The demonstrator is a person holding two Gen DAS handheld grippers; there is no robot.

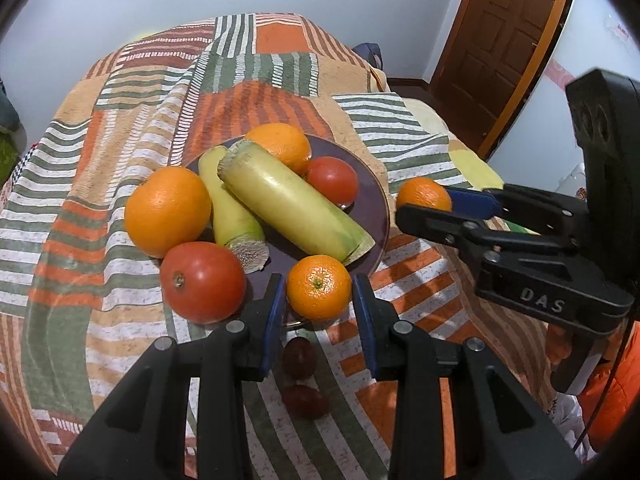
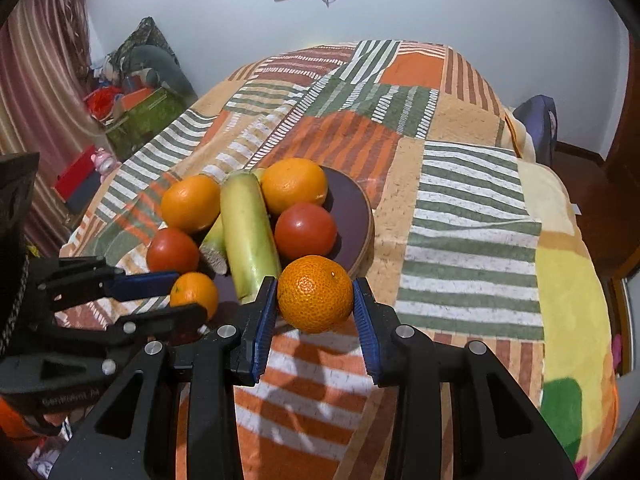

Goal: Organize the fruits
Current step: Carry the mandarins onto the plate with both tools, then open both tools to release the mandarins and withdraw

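A dark plate (image 1: 378,200) (image 2: 356,208) on the bed holds two oranges (image 1: 167,210) (image 1: 280,146), two tomatoes (image 1: 203,282) (image 1: 333,181) and two pale green stalk pieces (image 1: 290,204) (image 1: 230,208). My left gripper (image 1: 319,294) is shut on a small mandarin (image 1: 319,292) at the plate's near rim; it also shows in the right wrist view (image 2: 194,294). My right gripper (image 2: 315,294) is shut on a second mandarin (image 2: 315,294), held just off the plate's right edge; it also shows in the left wrist view (image 1: 424,196).
A patterned orange, green and white blanket (image 1: 100,200) (image 2: 472,216) covers the bed. Two small dark red fruits (image 1: 298,358) (image 1: 306,400) lie on it under my left gripper. A wooden door (image 1: 504,40) stands at the right, clutter and boxes (image 2: 136,108) at the left.
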